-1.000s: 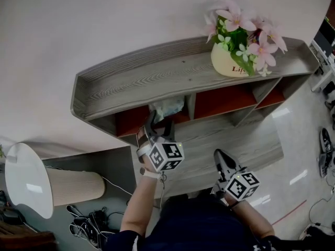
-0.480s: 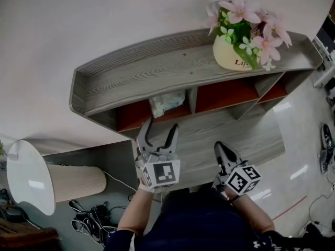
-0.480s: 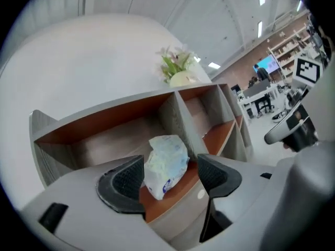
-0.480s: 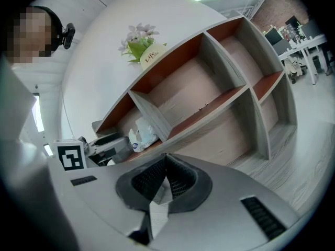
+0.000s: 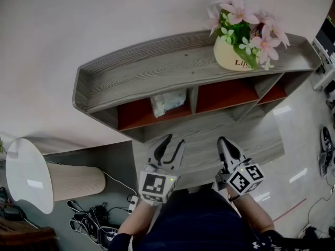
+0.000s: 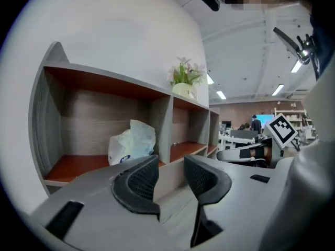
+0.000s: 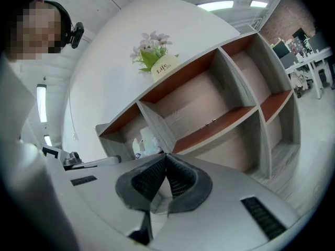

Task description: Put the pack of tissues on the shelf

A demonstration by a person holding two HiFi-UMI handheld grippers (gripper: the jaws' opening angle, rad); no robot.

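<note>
Left gripper [image 5: 174, 140] had backed out toward 6 o'clock, fingers [image 6: 137, 184] just closing to a half gap on nothing; pack of tissues [image 5: 168, 102] sat on the shelf [image 5: 157, 72], left compartment, at its 12 o'clock; right gripper [image 5: 222, 141] fingers were together, empty; placement judged complete.

Cream pot [image 5: 231, 63] w/ pink flowers, white-topped ribbed cylinder [image 5: 78, 182] lower lt, floor cables [image 5: 86, 218] nearby

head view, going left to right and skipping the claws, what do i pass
white-topped ribbed cylinder → pack of tissues → flower pot
</note>
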